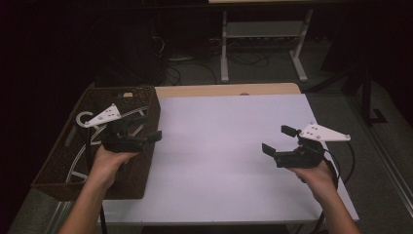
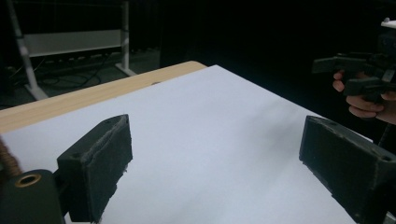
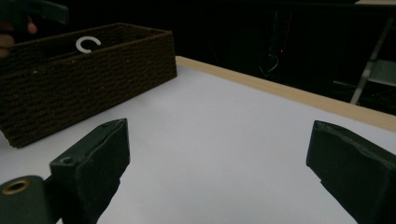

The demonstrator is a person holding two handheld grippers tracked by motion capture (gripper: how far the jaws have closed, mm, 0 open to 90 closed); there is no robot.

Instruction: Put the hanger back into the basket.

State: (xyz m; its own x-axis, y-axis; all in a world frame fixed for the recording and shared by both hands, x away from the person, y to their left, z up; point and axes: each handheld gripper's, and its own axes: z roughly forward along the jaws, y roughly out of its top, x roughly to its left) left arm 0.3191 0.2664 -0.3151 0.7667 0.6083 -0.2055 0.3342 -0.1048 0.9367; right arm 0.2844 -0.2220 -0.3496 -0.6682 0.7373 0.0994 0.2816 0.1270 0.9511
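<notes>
My left gripper hovers over the right rim of a brown woven basket at the table's left, its jaws wide apart with nothing between them. The left gripper view looks past that gripper across the white tabletop. Inside the basket lie white hangers, one hook sticking up. My right gripper hangs open and empty above the right part of the white tabletop. From the right gripper, the basket and a white hook stand at the far left.
A strip of wooden table edge runs along the far side of the white surface. Behind it on the dark floor stands a white metal frame with cables around it. The basket overhangs the table's left side.
</notes>
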